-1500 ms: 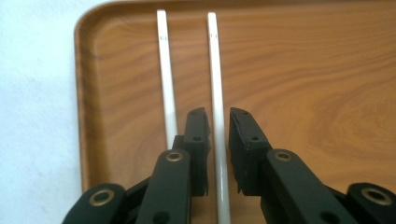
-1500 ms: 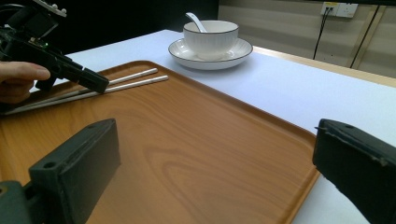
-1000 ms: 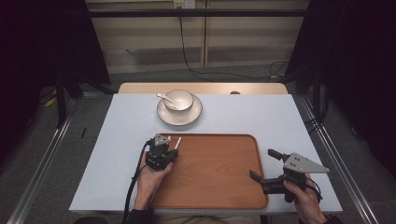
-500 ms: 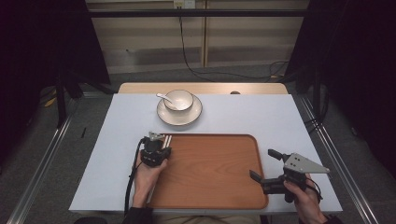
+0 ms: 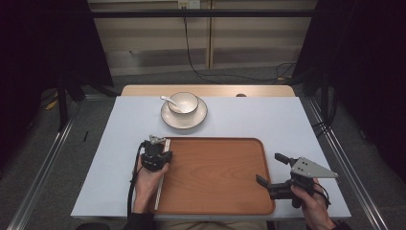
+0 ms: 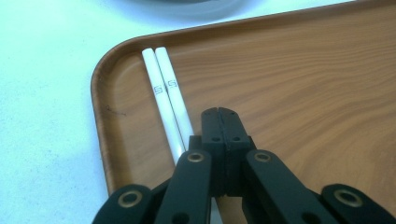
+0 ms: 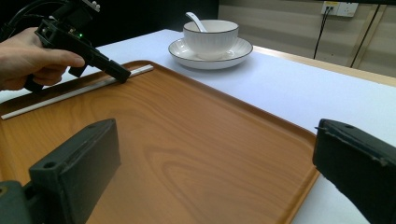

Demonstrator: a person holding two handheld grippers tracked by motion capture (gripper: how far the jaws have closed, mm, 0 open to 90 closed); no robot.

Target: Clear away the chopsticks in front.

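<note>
Two white chopsticks (image 5: 159, 191) lie side by side along the inside of the left rim of a wooden tray (image 5: 215, 177). My left gripper (image 5: 158, 143) hovers over their far end with its jaws shut and nothing between them. In the left gripper view, the left gripper's (image 6: 222, 114) joined black jaws sit just right of the chopsticks (image 6: 163, 88). In the right gripper view, the left gripper's (image 7: 122, 74) tip rests at the chopsticks (image 7: 70, 93). My right gripper (image 5: 271, 168) stands open and empty at the tray's near right corner.
A white bowl (image 5: 184, 102) with a spoon (image 5: 168, 99) in it stands on a saucer (image 5: 198, 117) behind the tray, on the white tabletop (image 5: 268, 120). A bare wooden strip and cables lie beyond the far edge.
My left gripper has shifted slightly left, and the far ends of the chopsticks have gone with it toward the tray's left rim. The right gripper has stayed still.
</note>
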